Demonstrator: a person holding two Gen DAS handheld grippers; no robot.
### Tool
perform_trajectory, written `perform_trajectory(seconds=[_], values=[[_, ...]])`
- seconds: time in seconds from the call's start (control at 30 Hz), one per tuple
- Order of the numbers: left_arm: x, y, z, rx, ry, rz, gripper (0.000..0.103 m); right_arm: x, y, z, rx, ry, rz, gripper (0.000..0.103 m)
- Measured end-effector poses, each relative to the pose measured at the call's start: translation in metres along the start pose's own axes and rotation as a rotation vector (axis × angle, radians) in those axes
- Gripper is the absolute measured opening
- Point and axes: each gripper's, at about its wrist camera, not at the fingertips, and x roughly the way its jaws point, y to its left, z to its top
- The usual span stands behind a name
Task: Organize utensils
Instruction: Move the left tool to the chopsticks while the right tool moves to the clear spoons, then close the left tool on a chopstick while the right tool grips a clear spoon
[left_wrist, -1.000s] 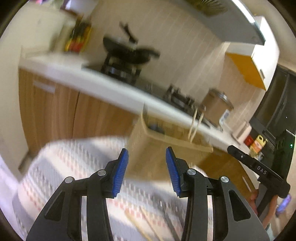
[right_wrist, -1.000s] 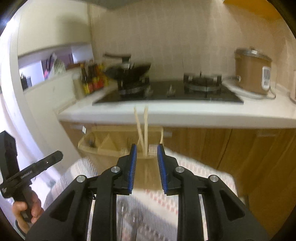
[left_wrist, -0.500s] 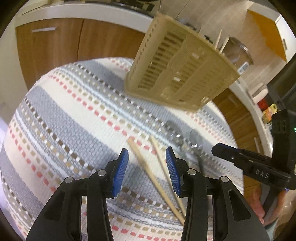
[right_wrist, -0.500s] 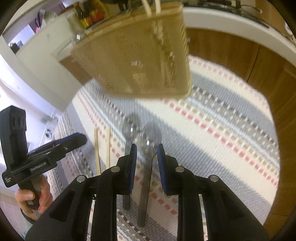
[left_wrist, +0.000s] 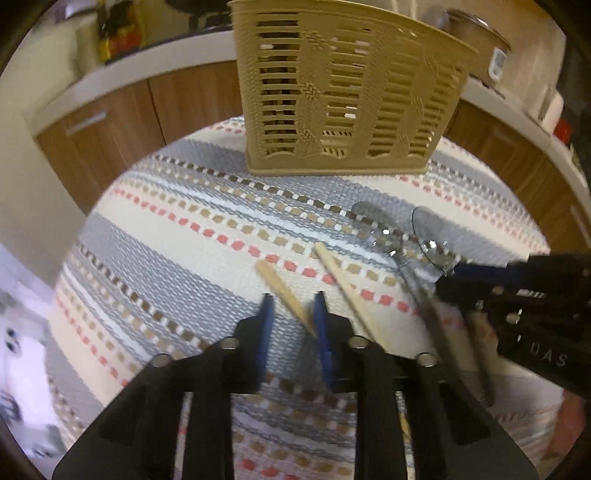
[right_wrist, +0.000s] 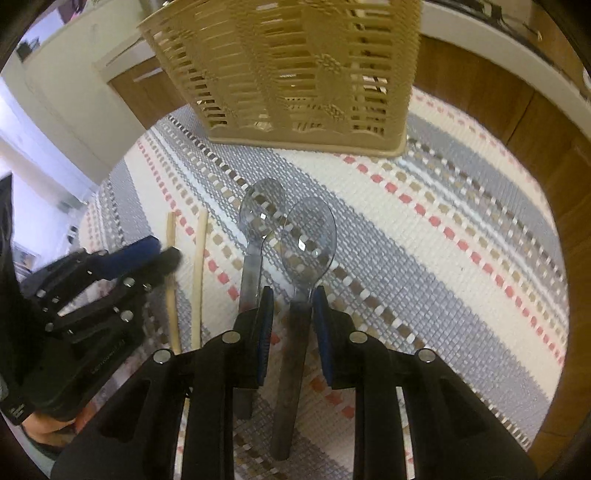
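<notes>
Two wooden chopsticks and two metal spoons lie on a striped cloth in front of a beige slotted basket (left_wrist: 343, 92) (right_wrist: 295, 74). My left gripper (left_wrist: 293, 306) is low over the cloth, jaws closing, with the left chopstick (left_wrist: 277, 284) between the pads and a gap still showing. The other chopstick (left_wrist: 343, 280) lies just right of it. My right gripper (right_wrist: 293, 302) straddles the handle of the right spoon (right_wrist: 308, 236), jaws closing, the left pad not touching. The second spoon (right_wrist: 260, 210) lies beside it on the left. Each gripper shows in the other's view: left gripper (right_wrist: 147, 251), right gripper (left_wrist: 480, 273).
The striped cloth (left_wrist: 184, 258) covers a small round table. Wooden cabinet doors (left_wrist: 122, 122) and a white counter stand behind the basket. A hand (right_wrist: 48, 432) holds the left gripper's handle at the lower left of the right wrist view.
Both grippers came down from looking at the kitchen to close over the cloth. The left jaws have narrowed around a chopstick; the right jaws now straddle a spoon handle.
</notes>
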Motion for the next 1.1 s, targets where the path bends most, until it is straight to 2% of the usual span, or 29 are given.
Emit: perform_trajectory(seconds=[0.17,0.27,0.4,0.47,0.53,0.57,0.77,0.8,0.83,0.87,1.0,1.1], values=[[-0.002,0.008,0.003,0.069,0.018,-0.073,0.011,0.003,0.002,0.006,0.005,0.004,-0.042,0.01],[-0.003,0.013,0.007,0.162,0.038,-0.097,0.011,0.001,-0.01,0.007,0.038,0.016,-0.019,0.01],[0.001,0.015,0.012,0.192,0.07,-0.118,0.012,0.004,-0.01,0.013,0.023,0.043,-0.026,0.01],[0.003,0.018,0.016,0.169,0.093,-0.134,0.014,0.006,-0.006,0.016,0.009,0.058,-0.036,0.011],[0.005,0.021,0.019,0.136,0.12,-0.169,0.026,0.008,-0.005,0.02,-0.01,0.082,-0.043,0.011],[0.006,0.021,0.022,0.118,0.132,-0.174,0.028,0.009,-0.004,0.022,-0.012,0.091,-0.041,0.011],[0.01,0.019,0.026,0.057,0.177,-0.121,0.029,0.012,-0.007,0.027,-0.015,0.129,-0.025,0.01],[0.011,0.018,0.027,0.063,0.181,-0.103,0.025,0.011,-0.006,0.027,-0.02,0.126,-0.028,0.01],[0.011,0.016,0.028,0.068,0.182,-0.071,0.015,0.01,-0.006,0.026,-0.026,0.123,-0.031,0.01],[0.013,0.013,0.029,0.076,0.181,-0.036,0.01,0.01,-0.005,0.024,-0.034,0.118,-0.035,0.01],[0.011,0.011,0.027,0.081,0.162,-0.025,0.008,0.008,-0.009,0.016,-0.032,0.096,-0.021,0.009],[0.007,0.02,0.025,0.026,0.126,-0.073,0.005,0.003,-0.013,0.014,-0.021,0.064,-0.006,0.009]])
